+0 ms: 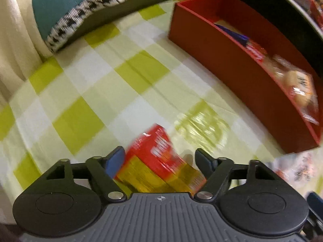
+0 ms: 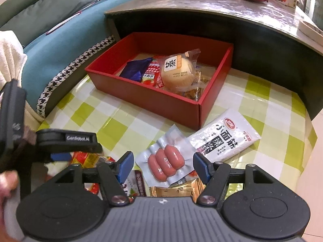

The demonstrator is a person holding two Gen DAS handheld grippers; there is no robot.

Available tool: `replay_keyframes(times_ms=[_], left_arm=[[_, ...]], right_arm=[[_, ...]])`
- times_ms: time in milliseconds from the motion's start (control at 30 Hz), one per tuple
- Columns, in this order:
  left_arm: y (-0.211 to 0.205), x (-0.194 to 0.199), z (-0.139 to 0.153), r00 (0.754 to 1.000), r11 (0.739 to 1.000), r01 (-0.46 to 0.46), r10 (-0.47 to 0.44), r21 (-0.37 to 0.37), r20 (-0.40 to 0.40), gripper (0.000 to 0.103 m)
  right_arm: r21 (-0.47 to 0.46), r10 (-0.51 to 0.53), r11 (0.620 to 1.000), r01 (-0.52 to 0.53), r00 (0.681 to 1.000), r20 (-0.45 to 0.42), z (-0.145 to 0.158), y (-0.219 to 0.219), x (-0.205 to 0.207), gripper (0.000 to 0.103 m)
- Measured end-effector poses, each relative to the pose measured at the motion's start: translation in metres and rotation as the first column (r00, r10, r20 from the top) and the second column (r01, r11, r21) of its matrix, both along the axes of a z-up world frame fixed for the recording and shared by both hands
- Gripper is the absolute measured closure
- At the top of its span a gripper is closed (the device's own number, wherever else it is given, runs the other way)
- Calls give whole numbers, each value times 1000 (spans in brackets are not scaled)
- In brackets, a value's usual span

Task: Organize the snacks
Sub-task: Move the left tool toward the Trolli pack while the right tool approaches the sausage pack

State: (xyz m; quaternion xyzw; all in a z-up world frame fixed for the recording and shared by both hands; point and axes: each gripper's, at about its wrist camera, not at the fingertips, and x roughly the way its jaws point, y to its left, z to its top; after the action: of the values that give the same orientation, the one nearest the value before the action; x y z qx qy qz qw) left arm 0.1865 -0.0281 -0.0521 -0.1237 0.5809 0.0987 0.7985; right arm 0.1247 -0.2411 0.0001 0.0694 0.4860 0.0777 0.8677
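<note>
Left wrist view: left gripper (image 1: 159, 157) has its jaws wide apart, with a red-and-yellow snack packet (image 1: 159, 161) lying between them on the checked desk (image 1: 84, 92); the frame is motion-blurred, so I cannot tell whether either pad touches the packet, and nothing is clamped. The red box (image 1: 228, 64) sits ahead and to the right of the jaws, well apart, already holding several snacks. Right wrist view: right gripper (image 2: 163, 165) is likewise spread wide and holds nothing; the sausage pack (image 2: 165, 161) lies between the jaws on the desk, apparently untouched. A white noodle packet (image 2: 224, 135) lies just ahead and right of the right jaw, beside the box's near corner. The red box is straight ahead; a wrapped bun (image 2: 177, 72) rests on top of the other packets inside. The other gripper shows left of the jaws over red-yellow wrappers. Judgement: step in hand is picking loose snacks for the box. To do it well, centre the packet between the pads, close across its narrow width on a firm part rather than slack film, lift clear of the box wall, and release over the bare floor area.
</note>
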Motion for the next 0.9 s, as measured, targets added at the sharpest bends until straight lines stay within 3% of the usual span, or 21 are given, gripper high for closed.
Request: replay_keyframes(times_ms=[100,200,300,433,667,767,900], left_arm=[[9,2,-1,1000,1000,-2,2,3,-8,29],[10,-4,3,998,995,60,-62,-80,-27,17],[4,-12,7,993,991,113,-116,-76,-26,16],[11,-16,11,995,990,99,-102,-101,-18,16],[-7,-19,28,957,957,288,-287,-25,33,16],[-5,-24,25,948,947,317,-316,-45,23,16],[-8,-28,25,926,926,376,-376,-14,24,16]], right_arm=[[3,0,1000,0,1000,-3,0,-1,0,35],[9,3,1000,-3,1000,-8,-1,0,1,33],[8,16,1000,-16,1000,-12,-2,4,3,32],[9,43,999,-42,999,-13,-1,9,3,32],[-2,29,1000,-29,999,-21,-1,-1,-5,31],[-18,19,1000,-20,999,-36,-4,-5,-11,31],[-22,34,999,-36,998,-56,-9,-12,-22,31]])
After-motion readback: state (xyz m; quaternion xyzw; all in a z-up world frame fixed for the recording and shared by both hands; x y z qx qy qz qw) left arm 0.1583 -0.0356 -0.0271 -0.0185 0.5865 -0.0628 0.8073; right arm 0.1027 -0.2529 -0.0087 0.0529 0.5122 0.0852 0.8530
